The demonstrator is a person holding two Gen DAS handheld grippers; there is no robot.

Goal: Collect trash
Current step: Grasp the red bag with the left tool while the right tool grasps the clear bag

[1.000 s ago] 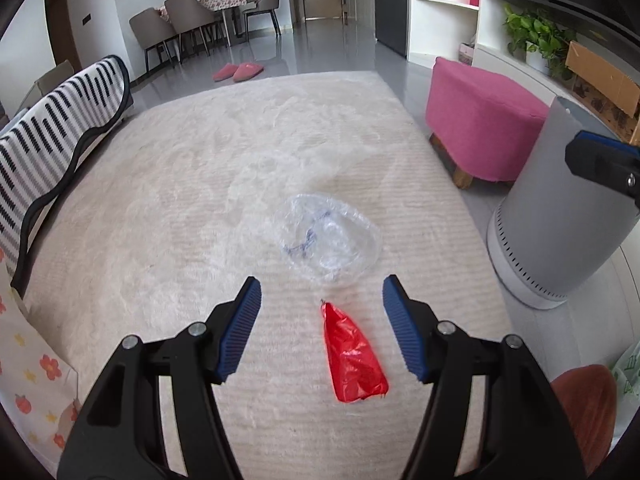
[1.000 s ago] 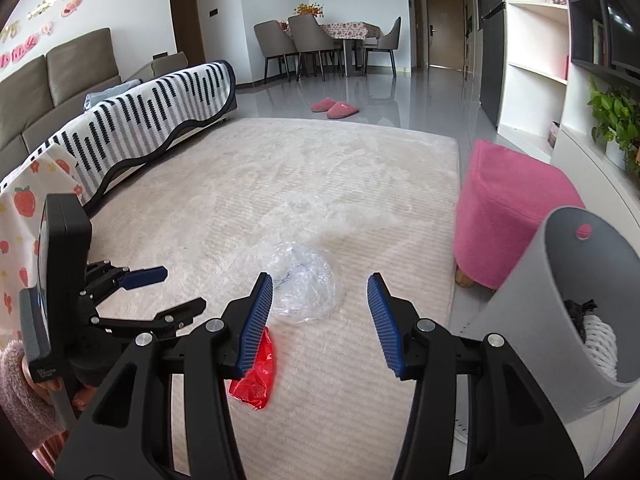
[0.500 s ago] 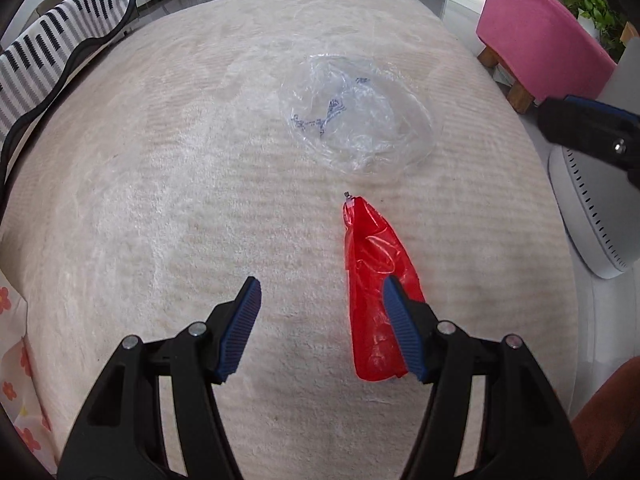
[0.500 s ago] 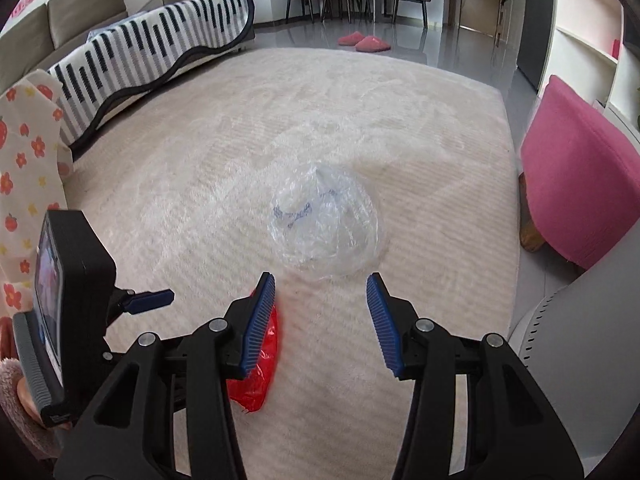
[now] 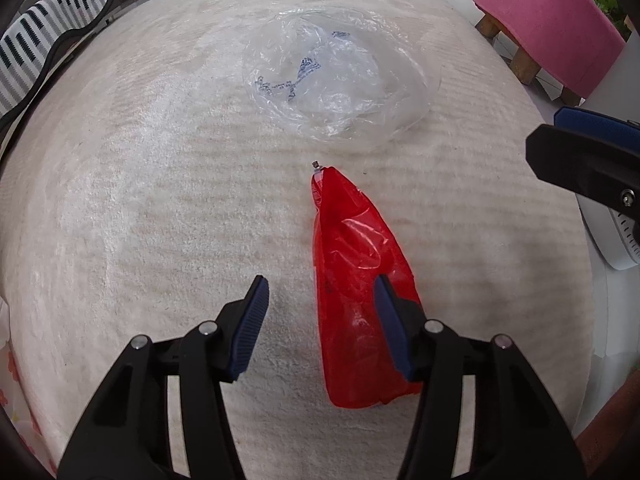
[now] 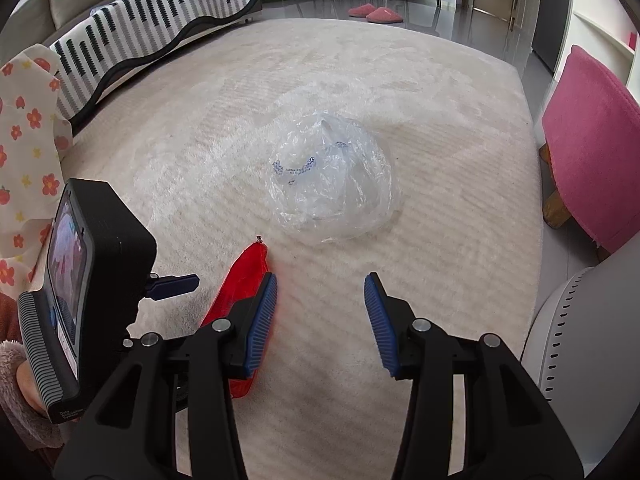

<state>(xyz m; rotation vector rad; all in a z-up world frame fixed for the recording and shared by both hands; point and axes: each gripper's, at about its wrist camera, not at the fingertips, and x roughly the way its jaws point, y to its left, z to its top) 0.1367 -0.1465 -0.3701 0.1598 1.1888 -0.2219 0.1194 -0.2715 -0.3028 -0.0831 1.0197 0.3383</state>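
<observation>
A red plastic wrapper (image 5: 360, 280) lies flat on the cream rug (image 5: 160, 200). Just beyond it sits a crumpled clear plastic bag (image 5: 332, 80) with blue print. My left gripper (image 5: 320, 284) hangs low over the wrapper's near half with its jaws closing. Its right finger is above the wrapper, whose left part lies between the pads, not pressed. My right gripper (image 6: 320, 280) is open over bare rug. The clear bag (image 6: 332, 184) is ahead of it. The red wrapper (image 6: 244, 276) lies beside its left finger, partly hidden. A left gripper finger (image 6: 176, 284) shows at the left.
A pink stool (image 6: 592, 152) stands at the rug's right edge, and a pale perforated bin (image 6: 580, 340) stands nearer on the right. A black-and-white striped cushion (image 6: 160, 32) runs along the far left. A floral cloth (image 6: 24, 140) is at the left, and pink slippers (image 6: 376, 12) lie beyond the rug.
Both grippers have come down toward the rug, so the trash looks larger and closer. The left jaws have narrowed, and the left gripper's right finger now overlaps the red wrapper.
</observation>
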